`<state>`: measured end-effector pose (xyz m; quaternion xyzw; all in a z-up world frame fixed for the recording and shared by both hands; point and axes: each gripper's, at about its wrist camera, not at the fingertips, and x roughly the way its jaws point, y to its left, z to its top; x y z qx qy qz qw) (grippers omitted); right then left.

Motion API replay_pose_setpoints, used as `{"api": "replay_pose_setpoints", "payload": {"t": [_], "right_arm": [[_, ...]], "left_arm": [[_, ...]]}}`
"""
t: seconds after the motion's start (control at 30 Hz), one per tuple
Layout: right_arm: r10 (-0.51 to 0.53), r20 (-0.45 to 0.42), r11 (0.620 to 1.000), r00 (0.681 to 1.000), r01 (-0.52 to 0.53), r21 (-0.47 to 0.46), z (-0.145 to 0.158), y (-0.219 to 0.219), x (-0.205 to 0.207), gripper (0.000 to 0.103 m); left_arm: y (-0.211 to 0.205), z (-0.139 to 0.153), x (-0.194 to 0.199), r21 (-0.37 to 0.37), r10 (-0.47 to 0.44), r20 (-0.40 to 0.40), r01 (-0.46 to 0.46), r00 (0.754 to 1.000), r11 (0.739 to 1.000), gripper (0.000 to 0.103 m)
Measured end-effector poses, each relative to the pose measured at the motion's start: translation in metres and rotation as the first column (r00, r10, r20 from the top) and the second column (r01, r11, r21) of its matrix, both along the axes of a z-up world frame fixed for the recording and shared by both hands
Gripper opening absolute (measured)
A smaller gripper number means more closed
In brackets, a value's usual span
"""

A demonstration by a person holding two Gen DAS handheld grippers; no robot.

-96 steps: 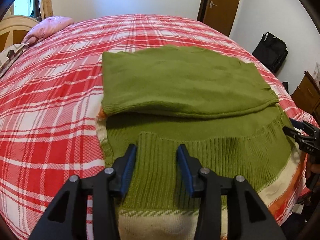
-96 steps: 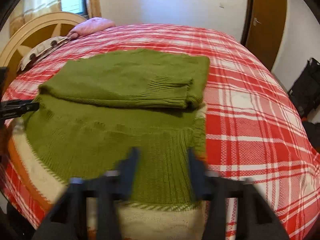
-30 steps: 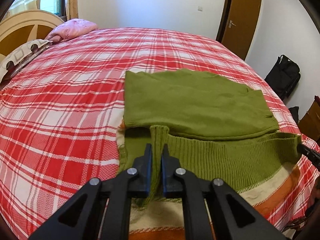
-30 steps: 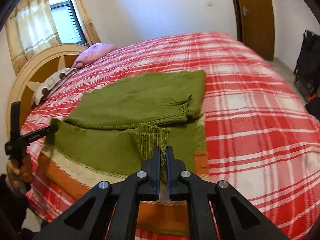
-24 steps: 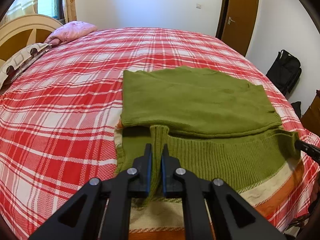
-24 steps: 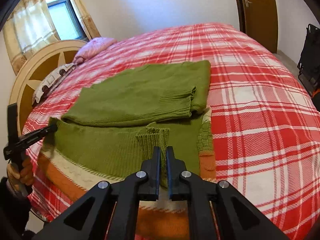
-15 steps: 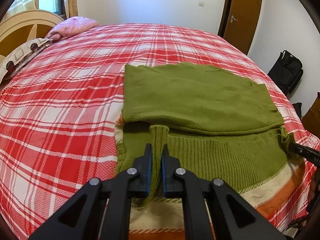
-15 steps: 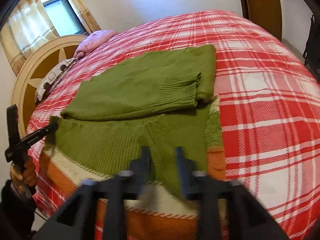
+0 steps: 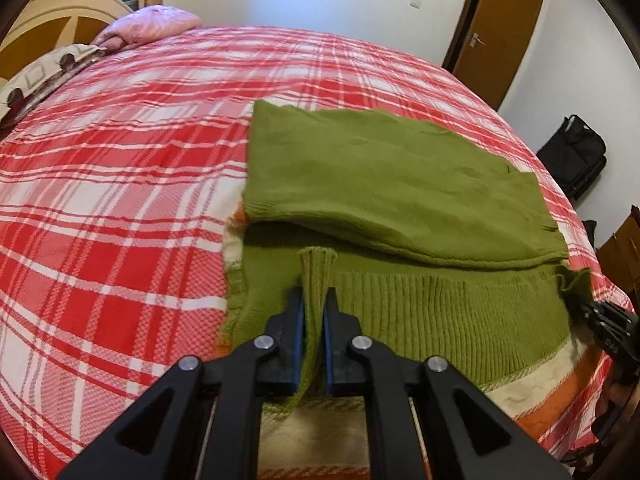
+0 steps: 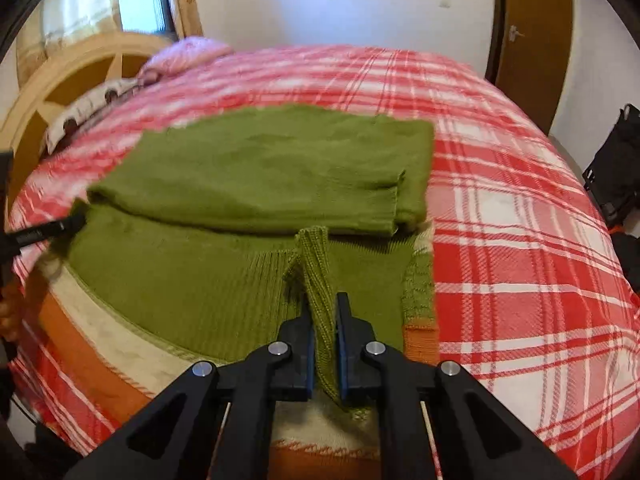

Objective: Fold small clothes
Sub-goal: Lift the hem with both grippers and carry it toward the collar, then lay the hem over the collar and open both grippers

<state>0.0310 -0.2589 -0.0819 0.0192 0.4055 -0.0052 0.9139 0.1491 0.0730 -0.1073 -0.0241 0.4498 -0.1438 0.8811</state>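
Note:
A green knit sweater (image 9: 380, 184) lies on the red plaid bed (image 9: 120, 160), its far part folded flat over the near part. My left gripper (image 9: 314, 294) is shut on a pinched-up ridge of the ribbed green edge (image 9: 440, 308) near the sweater's left side. My right gripper (image 10: 325, 300) is shut on a raised fold of the same ribbed edge near the right side of the sweater (image 10: 272, 172). Each gripper shows at the rim of the other view: right gripper (image 9: 600, 316), left gripper (image 10: 60, 226). Cream and orange stripes (image 9: 532, 392) lie under the green edge.
A pink pillow (image 9: 152, 26) and a patterned pillow (image 9: 44, 70) sit by the wooden headboard (image 10: 72, 76) at the far left. A brown door (image 9: 500, 28) and a black bag (image 9: 572, 156) on the floor stand to the right. The bed's near edge drops off just below the grippers.
My right gripper opened, shifted a little and shut again on the ribbed edge. My left gripper stayed shut on the edge and barely moved.

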Motion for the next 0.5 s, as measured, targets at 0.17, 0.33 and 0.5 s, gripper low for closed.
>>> {"api": "replay_pose_setpoints", "payload": {"t": [0.17, 0.33, 0.5], "right_arm": [[0.022, 0.116, 1.000, 0.993, -0.020, -0.018, 0.043, 0.010, -0.014, 0.008], [0.038, 0.230, 0.999, 0.973, -0.030, -0.039, 0.085, 0.020, -0.008, 0.008], [0.021, 0.270, 0.998, 0.963, -0.005, -0.060, 0.096, 0.024, 0.008, 0.008]], "left_arm": [[0.001, 0.022, -0.011, -0.015, 0.014, 0.062, -0.013, 0.998, 1.000, 0.008], [-0.002, 0.055, -0.014, -0.002, 0.014, 0.156, -0.014, 0.988, 1.000, 0.008], [0.000, 0.074, 0.000, -0.003, 0.047, 0.211, -0.047, 0.976, 0.999, 0.008]]}}
